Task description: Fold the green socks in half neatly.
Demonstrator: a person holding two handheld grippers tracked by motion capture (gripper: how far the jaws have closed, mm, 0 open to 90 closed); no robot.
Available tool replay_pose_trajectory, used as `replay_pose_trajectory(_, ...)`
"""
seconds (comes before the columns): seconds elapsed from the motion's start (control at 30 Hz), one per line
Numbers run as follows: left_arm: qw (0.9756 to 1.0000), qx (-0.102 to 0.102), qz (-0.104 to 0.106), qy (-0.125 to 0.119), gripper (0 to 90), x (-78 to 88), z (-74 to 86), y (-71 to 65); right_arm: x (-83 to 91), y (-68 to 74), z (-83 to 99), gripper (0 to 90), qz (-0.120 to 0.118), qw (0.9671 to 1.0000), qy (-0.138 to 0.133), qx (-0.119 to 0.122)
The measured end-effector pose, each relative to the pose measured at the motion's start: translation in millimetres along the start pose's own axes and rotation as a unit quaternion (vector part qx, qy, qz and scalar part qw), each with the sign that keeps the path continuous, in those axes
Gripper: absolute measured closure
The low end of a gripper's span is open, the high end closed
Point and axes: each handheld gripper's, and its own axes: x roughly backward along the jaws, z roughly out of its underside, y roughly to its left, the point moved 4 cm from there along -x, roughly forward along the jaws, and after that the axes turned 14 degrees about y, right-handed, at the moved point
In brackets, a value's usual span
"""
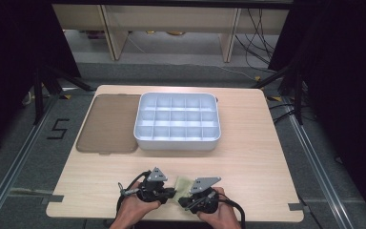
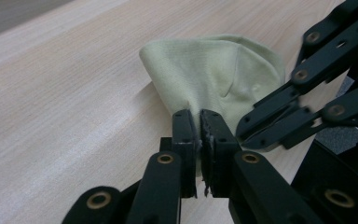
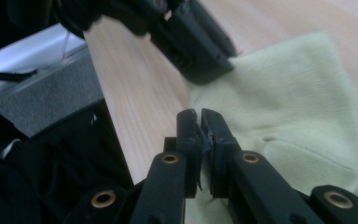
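Pinching cloth point(image 2: 214, 74) from opposite sides: left gripper point(image 2: 200, 119) jaws pressed together on its edge, right gripper point(image 3: 199, 116) jaws likewise; cloth bunches up between them on table point(image 1: 248, 157).

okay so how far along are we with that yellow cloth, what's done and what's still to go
Done: both grippers have closed on the pale yellow cloth, the left gripper and the right gripper each pinching an edge near the table's front. In hand: the cloth sits bunched between them, not spread flat. Left: whatever comes after the pinch; the white compartment tray holds nothing visible, and its brown lid lies beside it.
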Motion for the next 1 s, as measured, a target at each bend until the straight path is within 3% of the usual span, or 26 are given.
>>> replay_pose_trajectory(0.07,1.0,0.002,-0.005,-0.002,84.2,0.6,-0.3,-2.2,-2.3,-1.0,-0.3,87.8,-0.003,1.0,0.001,0.002)
replay_pose_trajectory(0.2,0.9998,-0.016,-0.011,0.001,84.2,4.3,-1.2,-2.7,2.4,-3.9,-3.1,87.3,-0.001,1.0,-0.008,-0.005)
replay_pose_trajectory(0.23,0.9998,-0.014,-0.011,0.0,84.2,4.8,-1.2,-3.2,5.2,-7.7,-5.3,87.3,0.009,0.9998,-0.016,0.0)
replay_pose_trajectory(0.37,0.9997,-0.018,-0.016,-0.001,84.2,7.6,-2.4,-3.2,13.7,-28.3,-12.8,87.4,0.035,0.9987,-0.028,-0.022)
replay_pose_trajectory(0.43,0.9993,-0.029,-0.025,0.002,84.2,8.0,-2.8,-2.9,12.6,-38.3,-13.9,87.3,0.04,0.9985,-0.024,-0.028)
replay_pose_trajectory(0.67,0.9994,-0.023,-0.027,-0.001,84.2,7.2,-3.0,-3.9,17.6,-61.5,-14.4,87.1,0.06,0.9966,-0.029,-0.048)
replay_pose_trajectory(0.8,0.999,-0.031,-0.032,0.001,84.2,8.0,-2.6,-2.2,25.1,-62.3,-12.5,87.1,0.054,0.9964,-0.04,-0.052)
replay_pose_trajectory(1.0,0.9991,-0.029,-0.032,0.001,84.1,8.0,-2.6,-2.7,34.6,-51.0,-4.6,87.1,0.044,0.9967,-0.049,-0.048)
